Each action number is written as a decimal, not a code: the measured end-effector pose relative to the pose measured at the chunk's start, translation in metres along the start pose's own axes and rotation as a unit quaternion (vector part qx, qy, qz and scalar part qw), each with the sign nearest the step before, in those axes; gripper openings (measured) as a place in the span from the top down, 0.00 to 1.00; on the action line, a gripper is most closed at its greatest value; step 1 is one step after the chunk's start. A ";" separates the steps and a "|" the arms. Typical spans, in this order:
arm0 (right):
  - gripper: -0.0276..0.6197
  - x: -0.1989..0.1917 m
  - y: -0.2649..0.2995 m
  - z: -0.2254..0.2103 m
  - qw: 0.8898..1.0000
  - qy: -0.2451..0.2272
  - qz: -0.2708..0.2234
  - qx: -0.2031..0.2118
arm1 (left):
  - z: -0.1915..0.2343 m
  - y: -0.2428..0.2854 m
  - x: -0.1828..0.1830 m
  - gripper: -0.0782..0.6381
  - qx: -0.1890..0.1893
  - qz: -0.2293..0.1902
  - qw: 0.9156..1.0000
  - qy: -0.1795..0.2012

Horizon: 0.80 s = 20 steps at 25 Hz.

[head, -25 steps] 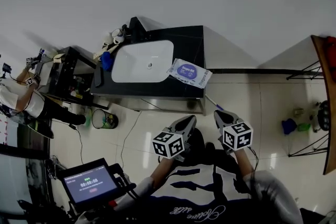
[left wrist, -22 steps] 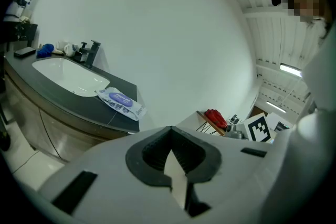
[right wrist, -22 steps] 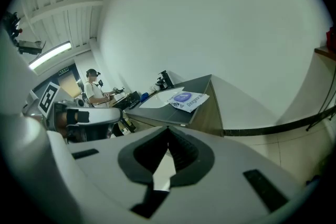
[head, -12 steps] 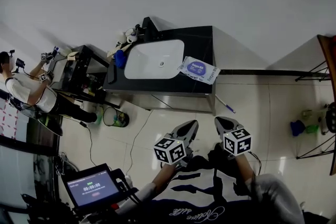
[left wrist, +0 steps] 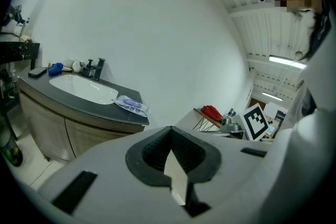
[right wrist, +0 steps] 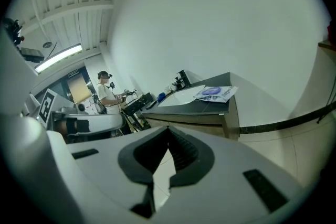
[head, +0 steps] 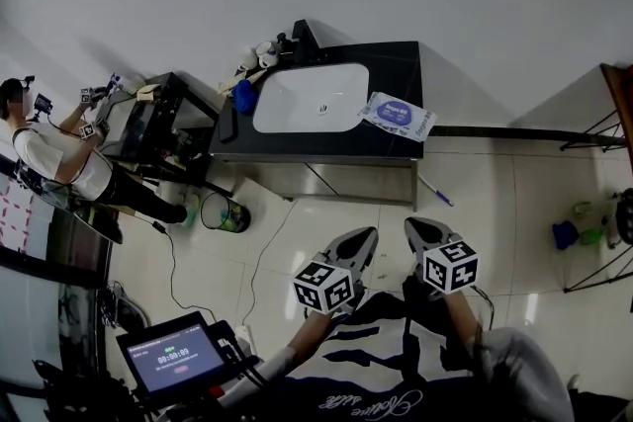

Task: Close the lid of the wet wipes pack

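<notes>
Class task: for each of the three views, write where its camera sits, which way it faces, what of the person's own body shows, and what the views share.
Head view: on the person's head, facing steeply down at the floor and the black vanity counter; shows sleeves, left gripper, right gripper.
Left gripper view: on the left gripper, along its shut jaws toward the counter.
Right gripper view: on the right gripper, along its shut jaws toward the counter.
Shared: all show the white-and-purple wet wipes pack beside the white oval basin.
</notes>
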State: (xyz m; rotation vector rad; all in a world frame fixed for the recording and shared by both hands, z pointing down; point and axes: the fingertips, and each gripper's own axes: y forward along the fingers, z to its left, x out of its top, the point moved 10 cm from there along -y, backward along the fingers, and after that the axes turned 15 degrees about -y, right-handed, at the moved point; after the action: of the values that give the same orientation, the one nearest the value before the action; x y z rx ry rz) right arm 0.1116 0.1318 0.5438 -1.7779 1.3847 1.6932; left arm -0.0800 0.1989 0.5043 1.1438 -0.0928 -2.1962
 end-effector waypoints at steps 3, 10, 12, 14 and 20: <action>0.96 -0.001 -0.008 0.041 1.000 0.002 -0.006 -0.011 | 0.002 -0.039 -0.008 0.89 -0.010 0.005 1.000 0.017; 0.96 -0.016 -0.028 0.123 0.999 0.001 -0.001 -0.032 | 0.016 -0.103 -0.032 0.89 -0.031 0.017 0.999 0.002; 0.96 -0.022 -0.033 0.135 0.999 0.000 0.007 -0.041 | 0.019 -0.109 -0.037 0.89 -0.040 0.018 0.999 -0.006; 0.96 -0.024 -0.038 0.143 0.999 -0.002 0.010 -0.048 | 0.019 -0.113 -0.040 0.89 -0.049 0.016 0.999 -0.013; 0.96 -0.019 -0.047 0.150 0.998 -0.020 0.012 -0.060 | 0.012 -0.113 -0.045 0.89 -0.071 0.015 0.997 -0.015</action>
State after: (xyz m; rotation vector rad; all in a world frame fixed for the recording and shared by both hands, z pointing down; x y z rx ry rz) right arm 0.0652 0.2784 0.5061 -1.7853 1.3181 1.8511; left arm -0.1290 0.3111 0.5039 1.0257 0.0333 -2.1569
